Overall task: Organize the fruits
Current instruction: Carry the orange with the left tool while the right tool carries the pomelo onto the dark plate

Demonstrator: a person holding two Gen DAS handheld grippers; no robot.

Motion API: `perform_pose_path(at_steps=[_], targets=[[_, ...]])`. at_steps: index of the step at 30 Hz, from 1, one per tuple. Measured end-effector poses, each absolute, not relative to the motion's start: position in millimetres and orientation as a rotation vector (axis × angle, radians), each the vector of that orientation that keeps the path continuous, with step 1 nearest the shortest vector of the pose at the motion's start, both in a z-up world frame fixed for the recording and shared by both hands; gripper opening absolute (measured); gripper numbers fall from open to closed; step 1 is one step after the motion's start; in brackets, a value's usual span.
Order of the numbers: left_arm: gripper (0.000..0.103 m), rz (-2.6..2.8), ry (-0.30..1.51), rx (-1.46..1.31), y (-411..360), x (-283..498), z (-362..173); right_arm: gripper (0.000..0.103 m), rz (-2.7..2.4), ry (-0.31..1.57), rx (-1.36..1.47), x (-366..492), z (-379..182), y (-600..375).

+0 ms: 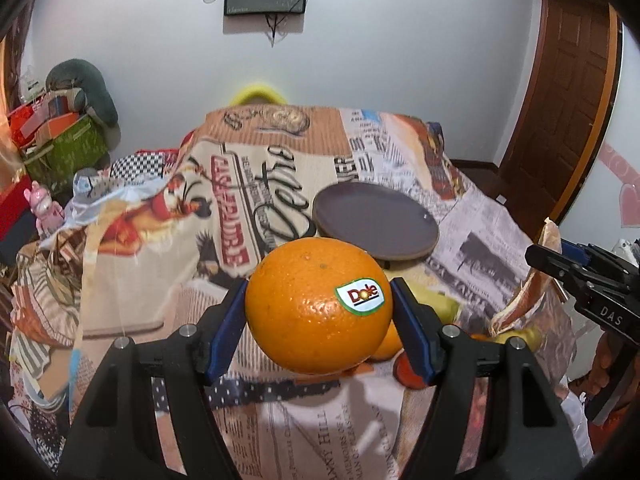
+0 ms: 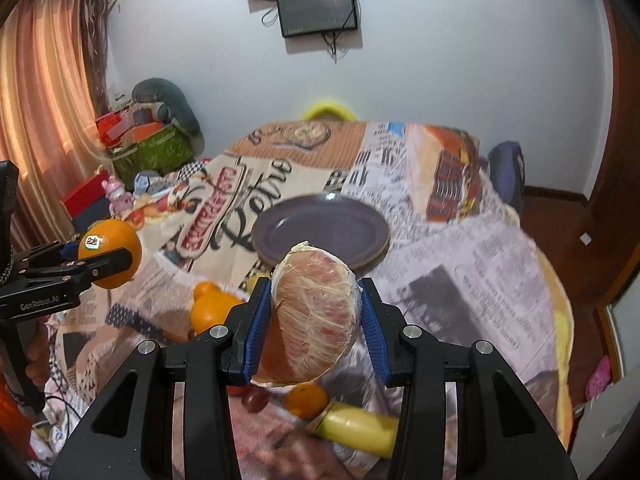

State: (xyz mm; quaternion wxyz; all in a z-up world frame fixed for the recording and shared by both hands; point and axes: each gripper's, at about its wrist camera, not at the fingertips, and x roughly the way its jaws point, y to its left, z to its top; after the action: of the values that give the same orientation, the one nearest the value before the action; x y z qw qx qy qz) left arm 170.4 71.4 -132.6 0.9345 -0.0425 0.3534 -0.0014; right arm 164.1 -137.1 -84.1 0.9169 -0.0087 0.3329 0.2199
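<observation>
My left gripper (image 1: 318,308) is shut on a large orange (image 1: 316,304) with a Dole sticker and holds it above the table; it also shows in the right wrist view (image 2: 114,254). My right gripper (image 2: 316,308) is shut on a peeled pink pomelo wedge (image 2: 312,316), also lifted; the wedge shows at the right of the left wrist view (image 1: 524,300). A dark purple plate (image 1: 376,222) (image 2: 320,230) lies empty on the table beyond both grippers. Loose fruit lies below: small oranges (image 2: 210,306) (image 2: 306,400), a banana (image 2: 356,428), a red fruit (image 2: 256,398).
The table wears a patterned newspaper-print cloth (image 2: 480,260). A yellow chair back (image 2: 328,110) stands at the far edge. Boxes and a green bin (image 2: 152,152) crowd the left; a pink toy (image 1: 46,208) sits there. A wooden door (image 1: 568,100) is at right.
</observation>
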Motion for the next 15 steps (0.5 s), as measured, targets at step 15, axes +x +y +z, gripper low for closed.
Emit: perform_pose_path(at_steps=[15], targets=[[0.069,-0.006,0.66,-0.061,71.5,222.6,-103.3,0.04,0.397,0.61,-0.022,210.1,-68.6,-143.0]])
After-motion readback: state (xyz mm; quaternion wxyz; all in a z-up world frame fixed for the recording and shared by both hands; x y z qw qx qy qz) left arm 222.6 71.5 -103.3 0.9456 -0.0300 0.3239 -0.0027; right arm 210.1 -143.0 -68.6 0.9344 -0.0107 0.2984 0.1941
